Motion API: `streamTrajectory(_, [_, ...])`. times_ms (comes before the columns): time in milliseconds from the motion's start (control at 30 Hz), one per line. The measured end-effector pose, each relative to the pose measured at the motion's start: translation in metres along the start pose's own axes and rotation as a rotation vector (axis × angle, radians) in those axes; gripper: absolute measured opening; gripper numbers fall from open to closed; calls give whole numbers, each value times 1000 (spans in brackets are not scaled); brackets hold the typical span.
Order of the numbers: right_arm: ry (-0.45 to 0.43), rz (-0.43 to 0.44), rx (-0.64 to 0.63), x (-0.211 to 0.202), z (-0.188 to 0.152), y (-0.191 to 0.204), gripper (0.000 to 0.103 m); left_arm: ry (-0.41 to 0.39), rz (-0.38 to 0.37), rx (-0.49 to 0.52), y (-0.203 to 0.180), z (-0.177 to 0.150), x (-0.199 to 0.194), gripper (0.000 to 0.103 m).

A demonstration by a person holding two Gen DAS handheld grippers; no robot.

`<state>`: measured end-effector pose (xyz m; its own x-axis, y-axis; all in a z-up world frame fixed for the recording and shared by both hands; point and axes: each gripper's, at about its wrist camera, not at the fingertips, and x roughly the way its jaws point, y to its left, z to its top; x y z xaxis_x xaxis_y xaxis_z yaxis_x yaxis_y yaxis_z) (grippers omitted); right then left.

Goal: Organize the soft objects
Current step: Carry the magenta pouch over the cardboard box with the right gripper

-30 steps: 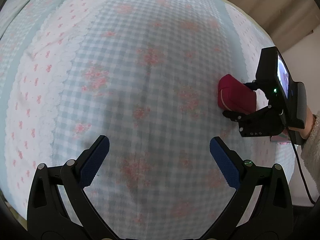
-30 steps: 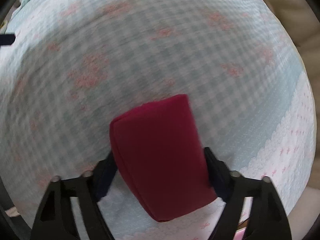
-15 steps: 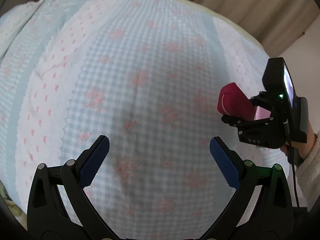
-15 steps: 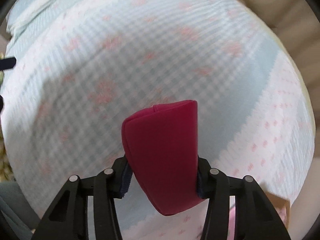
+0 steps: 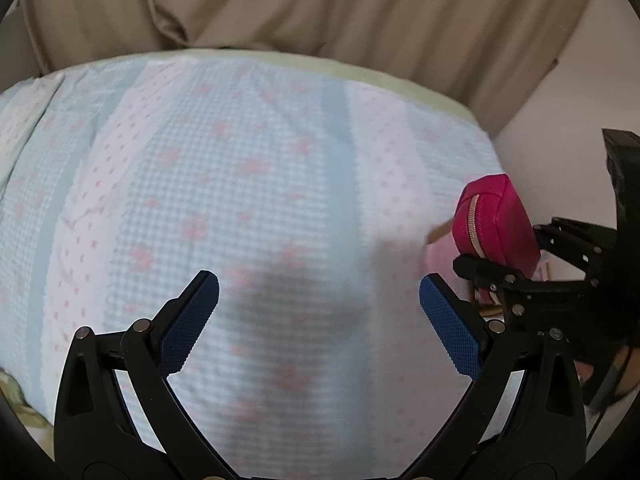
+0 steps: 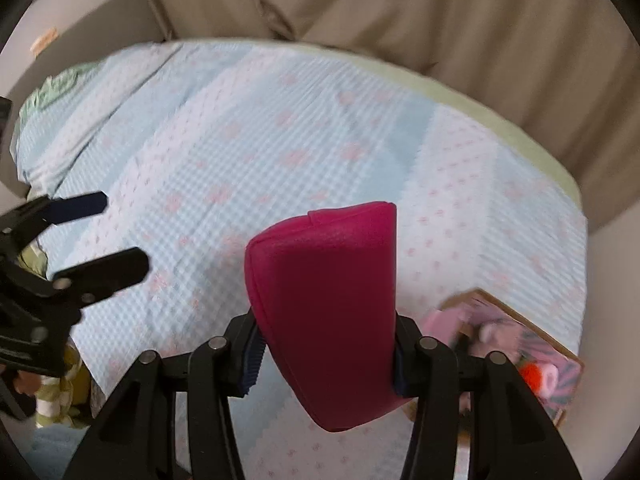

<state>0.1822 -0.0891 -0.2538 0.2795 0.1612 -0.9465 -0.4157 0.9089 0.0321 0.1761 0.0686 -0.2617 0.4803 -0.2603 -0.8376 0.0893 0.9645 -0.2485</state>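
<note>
Hanging clear above the bed, the magenta fabric zip pouch [image 6: 324, 312] sits clamped in the right claw [image 6: 325, 354], both blue pads pressed into its sides w/ the soft body bulging out beyond the fingers. Jaws were closing in on it a moment ago; the grip is now firm. In the left wrist view the same pouch [image 5: 498, 226] shows at abt 3 o'clock, its gold-coloured zipper [image 5: 474, 224] running down the near end, the right claw's black linkage [image 5: 520, 280] gripping it from below-right.

Left claw [image 5: 318, 316] is released: blue ridged pads [image 5: 188, 320] stand wide apart w/ nothing between them, only bedspread beneath. From the right wrist cam it appears at 9 o'clock [image 6: 112, 236], fingers spread, well apart from the pouch.

Under both: a bed covered by a pale blue gingham quilt w/ pink flower print and white dotted strips [image 5: 248, 184], a pale green sheet edge [image 5: 400, 78] at the far side. At abt 4 o'clock in the right view, a shallow cardboard box w/ pink soft items and something red-orange inside [image 6: 532, 354] rests at the bed's edge, blurred, contents not clear. Beige curtain folds [image 6: 380, 4] fill the 12 o'clock area in both views; plain wall [image 5: 560, 120] at right.
</note>
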Motion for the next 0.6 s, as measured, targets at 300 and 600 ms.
streamTrajectory(300, [-52, -53, 152, -67, -61, -104, 46, -33, -36, 85, -123, -1, -7, 100])
streamTrajectory(600, [8, -92, 330, -69, -123, -214, 46, 7, -86, 146, -232, -8, 37, 100])
